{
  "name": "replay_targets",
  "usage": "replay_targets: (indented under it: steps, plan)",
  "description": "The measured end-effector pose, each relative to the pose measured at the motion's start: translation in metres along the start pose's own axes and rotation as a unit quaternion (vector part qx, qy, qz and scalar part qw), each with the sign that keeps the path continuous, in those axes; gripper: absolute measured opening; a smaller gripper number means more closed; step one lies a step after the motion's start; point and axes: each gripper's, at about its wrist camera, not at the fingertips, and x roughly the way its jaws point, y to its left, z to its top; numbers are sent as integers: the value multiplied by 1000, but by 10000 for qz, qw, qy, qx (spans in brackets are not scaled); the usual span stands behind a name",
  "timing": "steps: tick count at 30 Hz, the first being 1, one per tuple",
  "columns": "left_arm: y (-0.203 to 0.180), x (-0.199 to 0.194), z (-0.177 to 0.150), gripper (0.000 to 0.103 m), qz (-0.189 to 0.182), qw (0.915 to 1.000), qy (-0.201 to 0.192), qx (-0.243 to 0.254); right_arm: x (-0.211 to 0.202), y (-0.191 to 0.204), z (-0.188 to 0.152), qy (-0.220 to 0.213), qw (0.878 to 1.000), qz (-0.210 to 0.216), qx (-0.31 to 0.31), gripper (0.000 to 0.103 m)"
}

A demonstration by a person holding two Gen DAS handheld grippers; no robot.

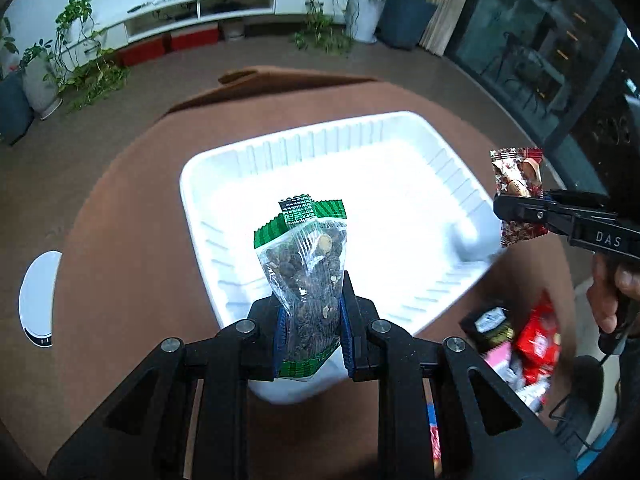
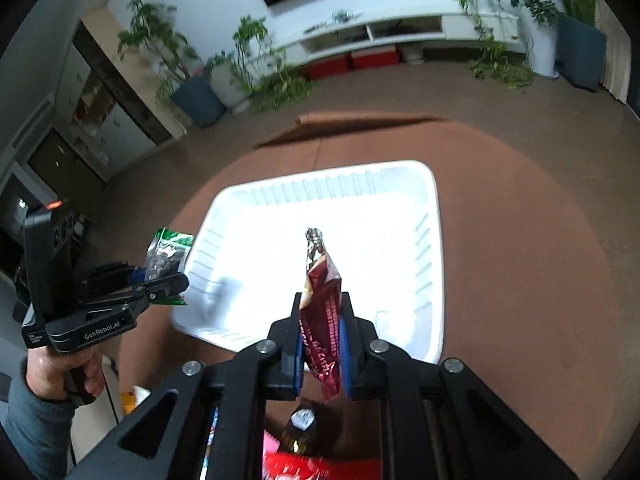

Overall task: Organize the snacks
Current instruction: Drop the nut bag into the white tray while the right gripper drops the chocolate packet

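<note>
— Why are both packets in the air?
— I hold each over the white tray (image 1: 400, 120) on the desk (image 1: 120, 240): left claw (image 1: 312, 332) clamped on the green-topped bag (image 1: 308, 264), right claw (image 2: 322, 344) pinching the red wrapper (image 2: 320, 300), ready, I judge, to drop in.

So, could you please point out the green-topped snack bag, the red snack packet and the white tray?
green-topped snack bag (image 1: 308, 276): left wrist view, clear middle.
red snack packet (image 2: 322, 308): right wrist view, red body.
white tray (image 2: 434, 240): right wrist view, right rim.
</note>
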Motion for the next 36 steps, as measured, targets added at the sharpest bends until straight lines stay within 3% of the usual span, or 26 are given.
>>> replay_targets:
  steps: [7,18,20,24,26,29,30,32,36]
  plan:
    - [-7,47,-6,20,34,9993,365,90,42,-10,1,440,9989,-155,45,15]
    - [-9,64,-9,23,152,9991,373,100,63,-23,-3,677,9973,-282,103,21]
    - [-10,60,-10,23,161,9992,329,137,61,-22,-4,657,9973,-327,94,39]
    - [-12,45,-9,24,249,9994,145,189,47,-25,-4,528,9980,-315,161,51]
    - [-12,31,-10,27,353,9992,19,193,34,-28,-3,388,9984,-296,273,67]
    - [-10,4,-13,33,420,9985,-326,134,5,-30,2,63,9985,-300,461,79]
    - [-10,-3,-13,49,443,9981,-417,113,-10,-29,3,-154,9983,-248,508,82]
    - [-13,-8,-14,77,599,9970,-464,173,-29,-28,4,-454,9973,-184,542,100]
    - [-25,-5,-10,75,718,9957,-462,365,-53,-16,2,-710,9963,-104,471,103]
